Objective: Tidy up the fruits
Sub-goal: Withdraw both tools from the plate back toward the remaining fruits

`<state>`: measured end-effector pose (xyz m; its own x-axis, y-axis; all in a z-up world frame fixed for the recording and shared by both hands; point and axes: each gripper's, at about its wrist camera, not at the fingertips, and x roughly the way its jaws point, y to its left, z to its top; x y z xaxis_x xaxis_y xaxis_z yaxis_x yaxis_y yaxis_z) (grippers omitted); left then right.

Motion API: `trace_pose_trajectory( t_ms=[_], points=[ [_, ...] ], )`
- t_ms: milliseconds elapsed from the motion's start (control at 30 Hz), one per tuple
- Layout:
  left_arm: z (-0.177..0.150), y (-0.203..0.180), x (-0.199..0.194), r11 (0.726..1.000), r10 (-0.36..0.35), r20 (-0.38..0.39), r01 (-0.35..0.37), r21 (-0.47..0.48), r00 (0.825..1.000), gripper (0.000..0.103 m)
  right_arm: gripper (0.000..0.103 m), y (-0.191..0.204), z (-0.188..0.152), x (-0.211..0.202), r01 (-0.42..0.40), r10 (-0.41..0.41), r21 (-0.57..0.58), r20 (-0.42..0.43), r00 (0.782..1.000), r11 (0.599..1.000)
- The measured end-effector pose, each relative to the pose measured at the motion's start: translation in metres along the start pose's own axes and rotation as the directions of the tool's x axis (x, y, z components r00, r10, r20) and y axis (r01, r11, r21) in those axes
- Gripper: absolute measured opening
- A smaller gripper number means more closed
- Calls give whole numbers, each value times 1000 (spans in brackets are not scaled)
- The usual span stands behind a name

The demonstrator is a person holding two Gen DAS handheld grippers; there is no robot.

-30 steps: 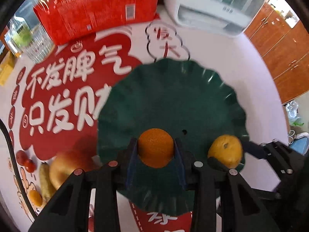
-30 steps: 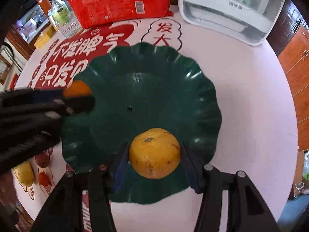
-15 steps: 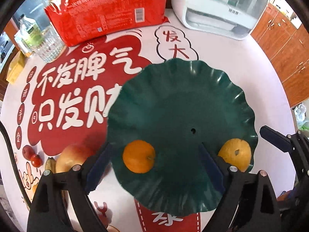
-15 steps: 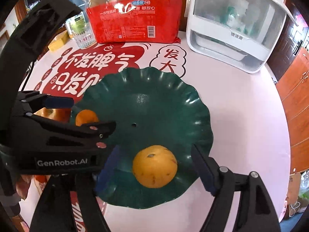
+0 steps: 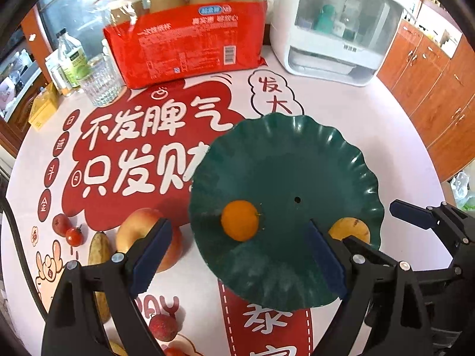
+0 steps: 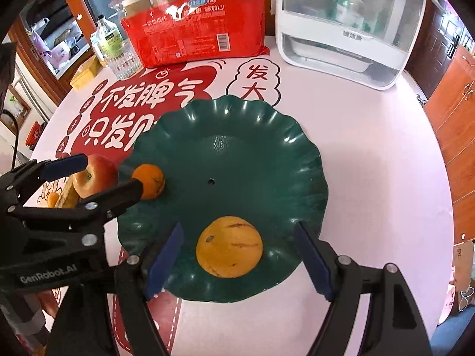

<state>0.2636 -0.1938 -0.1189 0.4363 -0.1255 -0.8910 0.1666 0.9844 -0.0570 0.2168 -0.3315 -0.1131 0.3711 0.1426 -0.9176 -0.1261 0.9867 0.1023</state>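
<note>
Green scalloped plate (image 5: 297, 160) sits on the counter (image 5: 371, 118), on a red-and-white printed mat (image 5: 142, 148); taking the plate as reference for everything

Left tongs (image 5: 237, 255) wide open, gripping nothing. Small orange (image 5: 240, 221) lies on the plate's near-left part, between the blue pads (image 5: 151, 252) in line of sight but clear of both

Right tongs (image 6: 237, 259) also wide open, empty. Bigger yellow-orange fruit (image 6: 229, 246) with brown streaks rests on the plate's near edge, between the pads, gaps on both sides

In the right wrist view the left tongs (image 6: 101, 169) come in from the plate's left, one finger tip just beside the small orange; can't tell if it touches

Off the plate, just left of its rim: an apple (image 5: 142, 237), partly behind a left pad. Further left of that, a green-brown long fruit (image 5: 99, 252) and two small red fruits (image 5: 68, 230). A red bumpy berry (image 5: 162, 327) lies near-left of the plate

Beyond the plate: red pack of paper cups (image 5: 190, 38), a drinking glass (image 5: 101, 81) and a bottle (image 5: 71, 59) far left, a white appliance with a clear lid (image 5: 335, 29) far right
</note>
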Motion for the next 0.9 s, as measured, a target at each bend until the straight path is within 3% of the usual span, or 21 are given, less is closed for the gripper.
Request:
trace_pose_trajectory(
  t_ms=[433, 600, 733, 900],
  points=[
    [-24, 14, -68, 999, -31, 99, 30, 11, 995, 90, 78, 28, -19, -52, 4, -4, -6, 117, 993, 1000],
    [-39, 33, -112, 999, -42, 166, 37, 35, 985, 90, 78, 51, -27, -84, 14, -11, -16, 179, 984, 1000],
    [-52, 52, -153, 997, -12, 225, -6, 80, 974, 90, 78, 77, -34, -107, 14, -9, -20, 221, 975, 1000],
    [-63, 87, -195, 996, -26, 245, 3, 91, 969, 90, 78, 109, -43, -133, -34, 28, 17, 272, 962, 999]
  ],
)
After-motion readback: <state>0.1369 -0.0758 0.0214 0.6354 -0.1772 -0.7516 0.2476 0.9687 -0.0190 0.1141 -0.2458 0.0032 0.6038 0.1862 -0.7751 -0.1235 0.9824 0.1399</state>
